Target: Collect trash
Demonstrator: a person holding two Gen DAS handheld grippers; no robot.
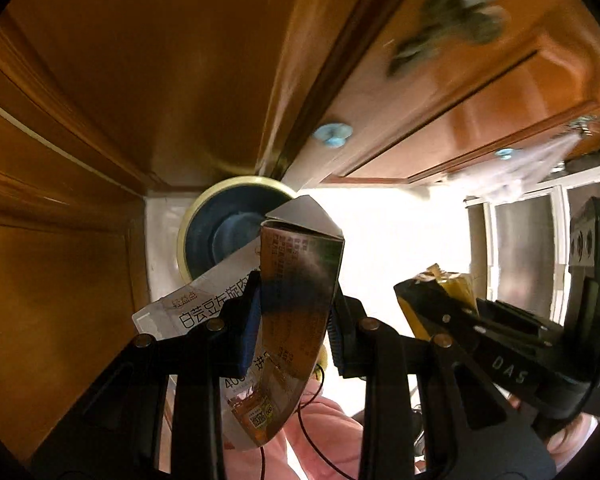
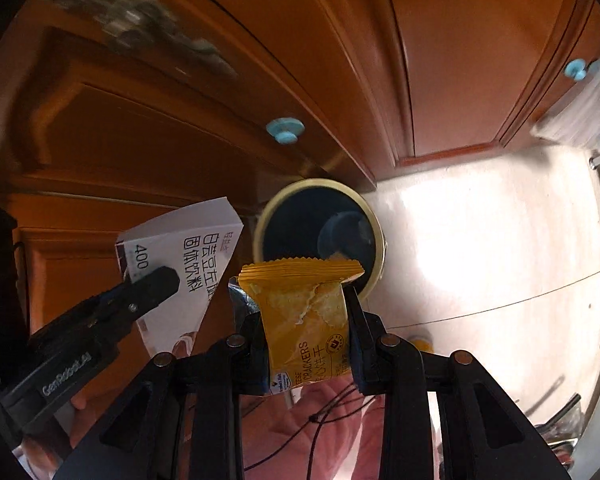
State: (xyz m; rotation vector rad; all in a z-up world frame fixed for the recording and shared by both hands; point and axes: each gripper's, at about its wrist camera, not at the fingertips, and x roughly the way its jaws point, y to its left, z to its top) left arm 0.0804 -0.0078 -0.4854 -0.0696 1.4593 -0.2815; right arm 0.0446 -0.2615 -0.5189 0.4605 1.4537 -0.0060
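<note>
nearest us, our left gripper (image 1: 294, 320) pinches a white carton (image 1: 292, 300) between its blue pads (image 1: 249, 336). the carton's long axis runs away from us, its folded end pointing toward the bin (image 1: 228, 236). our right gripper (image 2: 306, 344) has its jaws pressed onto a yellow cracker packet (image 2: 304, 312), which stands lengthwise with its crimped edge farthest from us, just short of the bin's mouth. the two grippers sit side by side, and the carton shows left of the packet in the right wrist view. a pink sleeve (image 2: 324, 412) and a thin black cable (image 2: 324, 416) show beneath the fingers. beyond, the round bin with a cream rim and dark inside stands on the pale floor (image 2: 480, 248), close against the wooden cabinet doors (image 2: 204, 80), which carry light blue knobs (image 2: 285, 130). at far right a clear plastic bag (image 2: 584, 100) hangs, blurred.
</note>
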